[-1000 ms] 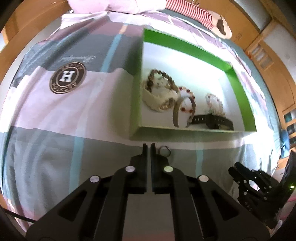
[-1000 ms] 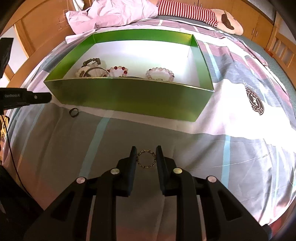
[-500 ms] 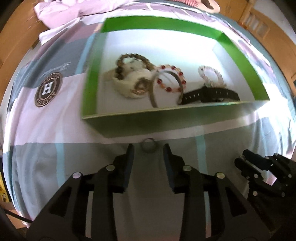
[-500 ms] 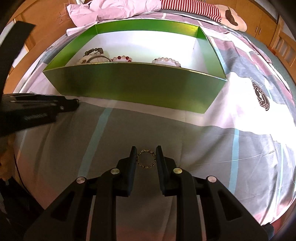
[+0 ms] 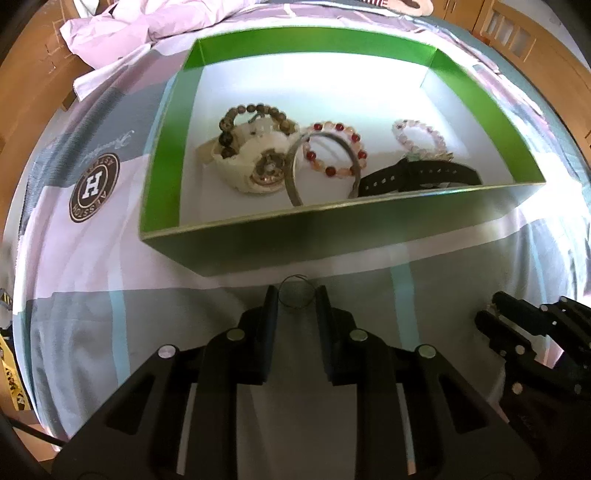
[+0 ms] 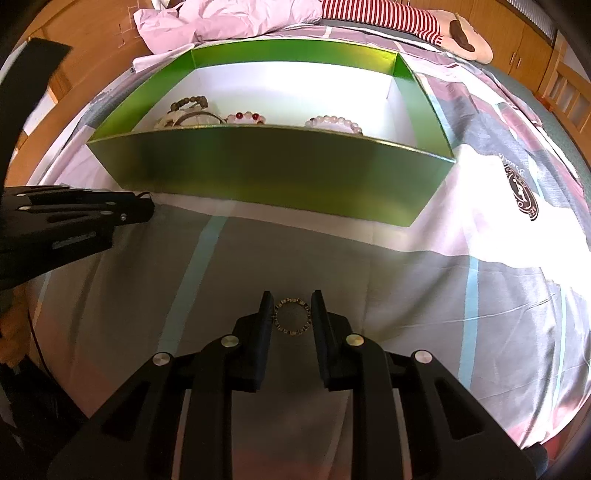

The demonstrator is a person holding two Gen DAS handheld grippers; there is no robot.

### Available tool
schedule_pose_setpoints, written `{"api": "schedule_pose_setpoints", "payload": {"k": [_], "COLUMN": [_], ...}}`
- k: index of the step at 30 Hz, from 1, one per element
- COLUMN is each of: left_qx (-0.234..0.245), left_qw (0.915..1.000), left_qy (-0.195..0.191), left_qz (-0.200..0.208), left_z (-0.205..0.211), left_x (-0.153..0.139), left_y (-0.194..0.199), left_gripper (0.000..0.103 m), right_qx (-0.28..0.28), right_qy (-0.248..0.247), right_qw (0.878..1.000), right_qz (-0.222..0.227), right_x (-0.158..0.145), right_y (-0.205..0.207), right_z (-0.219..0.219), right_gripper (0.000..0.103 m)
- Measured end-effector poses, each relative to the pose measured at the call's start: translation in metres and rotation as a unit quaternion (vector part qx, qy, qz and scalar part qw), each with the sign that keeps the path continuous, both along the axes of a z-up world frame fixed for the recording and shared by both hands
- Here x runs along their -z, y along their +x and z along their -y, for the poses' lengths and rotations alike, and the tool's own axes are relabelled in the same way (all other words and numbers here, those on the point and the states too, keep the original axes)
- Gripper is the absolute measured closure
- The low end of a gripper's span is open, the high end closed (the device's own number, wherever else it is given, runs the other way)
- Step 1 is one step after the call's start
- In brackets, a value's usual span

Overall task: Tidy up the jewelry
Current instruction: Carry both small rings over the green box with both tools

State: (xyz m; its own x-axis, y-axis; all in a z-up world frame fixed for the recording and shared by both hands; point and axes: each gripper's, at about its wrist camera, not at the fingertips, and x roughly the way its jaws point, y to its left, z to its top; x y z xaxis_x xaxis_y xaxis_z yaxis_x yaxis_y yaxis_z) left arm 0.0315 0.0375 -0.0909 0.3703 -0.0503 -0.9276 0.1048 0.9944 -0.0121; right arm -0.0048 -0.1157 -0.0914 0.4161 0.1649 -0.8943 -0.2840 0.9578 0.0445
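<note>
A green box (image 5: 332, 240) (image 6: 280, 173) with a white floor sits on the bedspread. It holds a white watch (image 5: 255, 162), a brown bead bracelet (image 5: 255, 114), a red bead bracelet (image 5: 336, 147), a pale bead bracelet (image 5: 419, 136), a metal bangle (image 5: 291, 173) and a black watch (image 5: 417, 177). My left gripper (image 5: 295, 299) is shut on a thin silver ring (image 5: 295, 295) just before the box's near wall. My right gripper (image 6: 292, 314) is shut on a small patterned ring (image 6: 292, 320) above the bedspread.
The patchwork bedspread (image 6: 480, 295) covers the bed, with a round H logo (image 5: 94, 188) left of the box. A crumpled pink cloth (image 6: 221, 22) and a striped plush (image 6: 406, 18) lie beyond the box. Wooden furniture (image 5: 26, 55) rings the bed.
My left gripper opened, moved over the silver ring and now grips it, swinging right toward the box front. My right gripper keeps its ring and has barely moved.
</note>
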Motion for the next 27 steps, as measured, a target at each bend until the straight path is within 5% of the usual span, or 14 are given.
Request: {"api": "schedule_pose_setpoints", "payload": {"k": [11,18,22,27], "left_qx": [0.032,0.026,-0.003,-0.018], "left_qw": [0.9939,0.9883,0.9876,0.9885], "left_qy": [-0.056,-0.040,-0.040,0.010], "left_qz": [0.089,0.145,0.152,0.150], "left_z": [0.006,0.005,-0.006,-0.005], "left_x": [-0.073,-0.128,-0.118,-0.093], "left_y": [-0.022,0.020,0.048,0.063], "left_gripper": [0.082,0.082,0.082,0.082], "right_qx": [0.008,0.017,0.014,0.008], "right_qy": [0.021,0.039,0.033,0.019], "right_qw": [0.998,0.992,0.990,0.992], "right_qz": [0.051,0.115,0.134,0.123], "right_x": [-0.047,-0.095,-0.101,-0.087], "right_y": [0.007,0.039,0.066,0.101], "right_z": [0.008,0.005,-0.002,-0.013], "right_gripper": [0.080,0.080,0.080,0.080]}}
